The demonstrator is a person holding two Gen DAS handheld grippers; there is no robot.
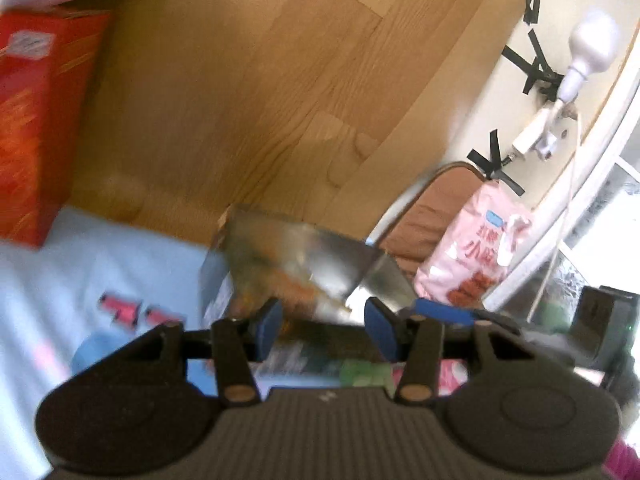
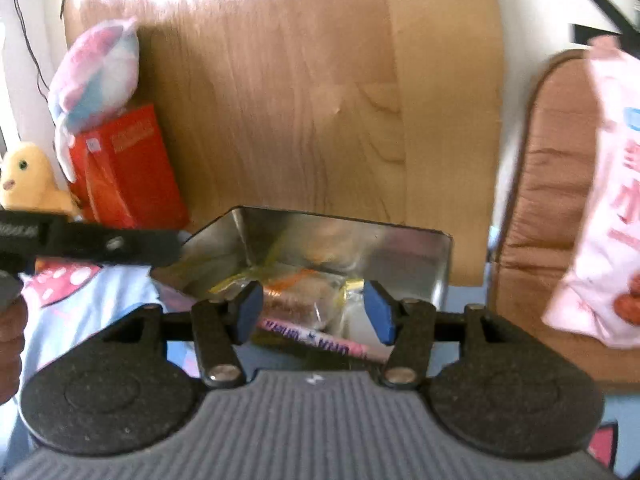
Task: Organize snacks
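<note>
An open shiny metal tin (image 2: pixel 404 252) stands on the blue sheet and holds wrapped snacks: a clear-wrapped brown cake (image 2: pixel 300 300) and a pink stick pack (image 2: pixel 320 338). My right gripper (image 2: pixel 314 312) hovers over the tin's near side with its blue pads apart. The cake lies beyond the gap and is not pressed. My left gripper (image 1: pixel 324 322) faces the same tin (image 1: pixel 332 256) from the left, pads apart, with nothing clamped between them. In the right wrist view the left gripper's black body (image 2: pixel 100 242) reaches to the tin's left rim. The left wrist view is blurred.
A red box (image 2: pixel 128 168) stands left of the tin against a wooden board (image 2: pixel 280 100), with a pastel plush (image 2: pixel 96 72) and a yellow plush (image 2: pixel 24 180) beside it. A pink snack bag (image 2: pixel 604 200) leans on a brown cushion (image 2: pixel 552 160) at right. A lamp (image 1: pixel 592 44) hangs on the wall.
</note>
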